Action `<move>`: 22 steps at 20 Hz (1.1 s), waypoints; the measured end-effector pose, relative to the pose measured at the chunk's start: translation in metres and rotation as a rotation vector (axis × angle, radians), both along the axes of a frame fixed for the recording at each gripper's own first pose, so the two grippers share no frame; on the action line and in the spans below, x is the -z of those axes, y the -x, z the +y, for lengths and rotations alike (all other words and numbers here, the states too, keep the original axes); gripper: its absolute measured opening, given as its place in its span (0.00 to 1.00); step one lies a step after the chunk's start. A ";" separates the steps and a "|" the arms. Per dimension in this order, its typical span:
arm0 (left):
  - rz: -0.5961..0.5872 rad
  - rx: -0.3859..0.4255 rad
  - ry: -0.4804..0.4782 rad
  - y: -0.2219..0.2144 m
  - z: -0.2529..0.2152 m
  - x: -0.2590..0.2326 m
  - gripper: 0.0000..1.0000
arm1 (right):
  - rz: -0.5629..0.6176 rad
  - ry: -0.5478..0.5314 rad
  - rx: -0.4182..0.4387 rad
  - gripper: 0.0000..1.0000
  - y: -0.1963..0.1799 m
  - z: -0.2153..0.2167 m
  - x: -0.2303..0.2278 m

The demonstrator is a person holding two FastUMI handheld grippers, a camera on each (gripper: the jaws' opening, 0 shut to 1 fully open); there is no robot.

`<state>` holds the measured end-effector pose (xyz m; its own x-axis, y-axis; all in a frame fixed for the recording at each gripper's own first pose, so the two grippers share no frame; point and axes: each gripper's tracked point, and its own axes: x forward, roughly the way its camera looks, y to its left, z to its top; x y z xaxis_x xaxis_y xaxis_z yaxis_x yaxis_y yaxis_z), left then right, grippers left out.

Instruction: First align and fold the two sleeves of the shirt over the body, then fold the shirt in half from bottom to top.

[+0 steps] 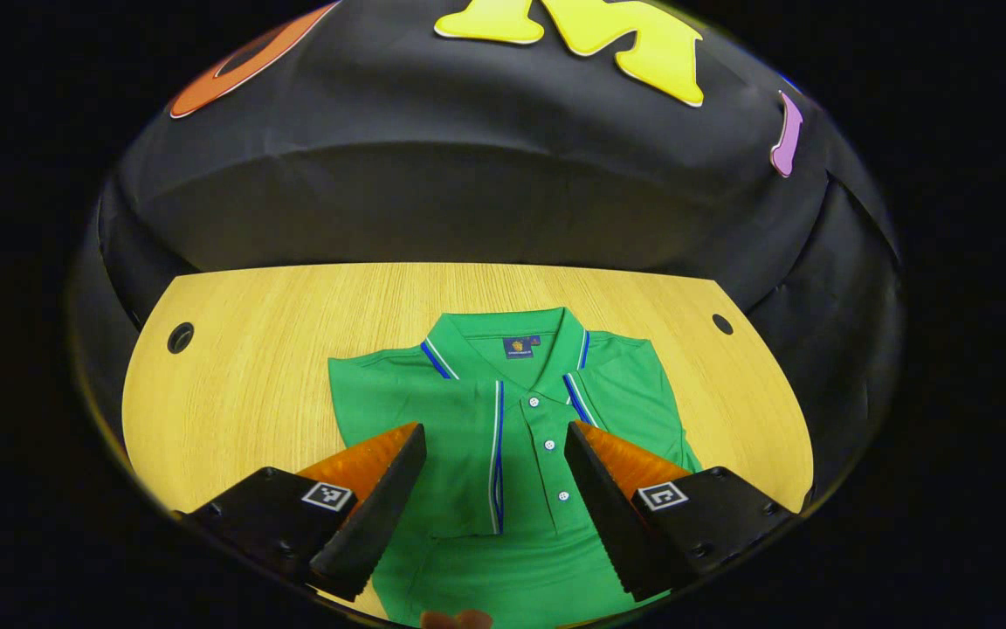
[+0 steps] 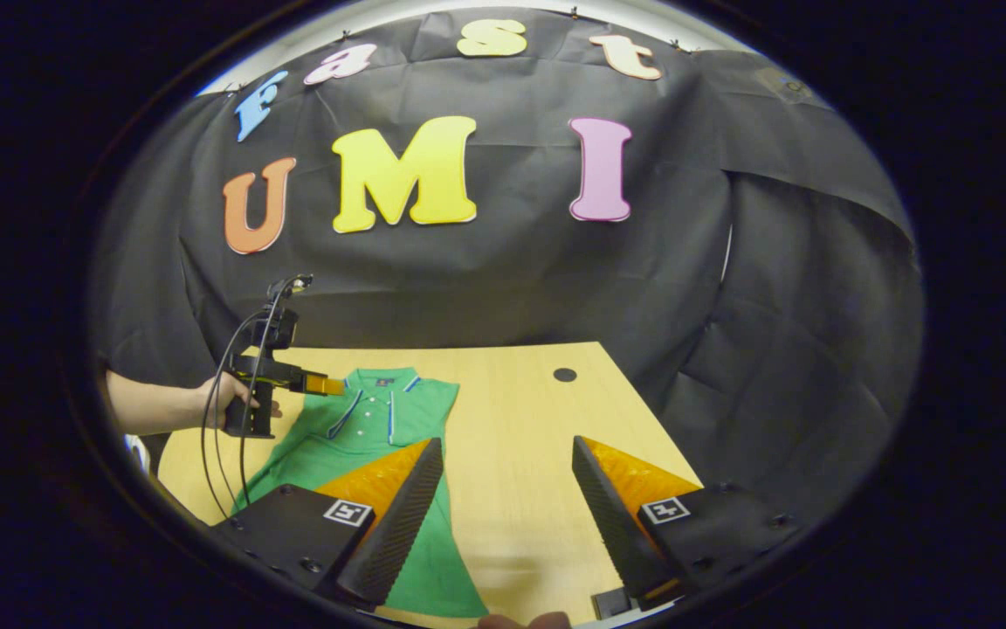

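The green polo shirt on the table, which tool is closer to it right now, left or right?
Left. The left tool hangs open directly above the green polo shirt, fingers straddling its button placket. The right tool is open off the shirt's side, mostly over the bare wooden table.

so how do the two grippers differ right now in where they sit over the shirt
The left gripper hangs over the green shirt, its fingers straddling the button placket; the right gripper sits off the shirt's edge, mostly over bare table. The left gripper faces the collar head-on; the right gripper sees the shirt off to one side. Both are open and hold nothing.
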<state>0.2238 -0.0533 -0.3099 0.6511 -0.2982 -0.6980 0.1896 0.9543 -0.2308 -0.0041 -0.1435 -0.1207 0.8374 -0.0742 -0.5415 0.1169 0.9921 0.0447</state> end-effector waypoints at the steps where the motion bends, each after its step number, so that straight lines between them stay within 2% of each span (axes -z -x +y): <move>1: -0.011 -0.011 -0.011 0.006 0.007 -0.005 1.00 | -0.003 -0.003 -0.015 0.93 -0.002 0.005 0.000; 5: -0.063 -0.053 -0.046 0.046 0.032 -0.035 1.00 | -0.020 -0.022 -0.091 0.95 -0.007 0.033 -0.002; 7: -0.092 -0.061 -0.057 0.077 0.044 -0.050 1.00 | -0.016 -0.040 -0.131 0.93 -0.006 0.047 0.001; 9: -0.112 -0.070 -0.069 0.111 0.059 -0.060 1.00 | 0.005 -0.076 -0.178 0.96 -0.003 0.064 0.008; 12: -0.096 -0.091 -0.059 0.167 0.079 -0.063 1.00 | 0.026 -0.058 -0.237 0.93 0.005 0.075 0.021; 13: -0.090 -0.094 -0.054 0.185 0.084 -0.061 1.00 | 0.034 -0.054 -0.261 0.98 0.009 0.080 0.028; 18: -0.070 -0.080 -0.068 0.259 0.103 -0.047 1.00 | 0.132 0.002 -0.380 0.93 0.042 0.090 0.073; 22: -0.016 -0.023 -0.053 0.319 0.101 -0.028 1.00 | 0.234 0.012 -0.388 0.96 0.083 0.083 0.106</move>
<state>-0.0947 0.0480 -0.2816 0.6688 -0.2459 -0.7015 0.1709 0.9693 -0.1768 -0.0866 -0.0601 -0.2268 0.6597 0.2136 -0.7206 -0.2580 0.9649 0.0499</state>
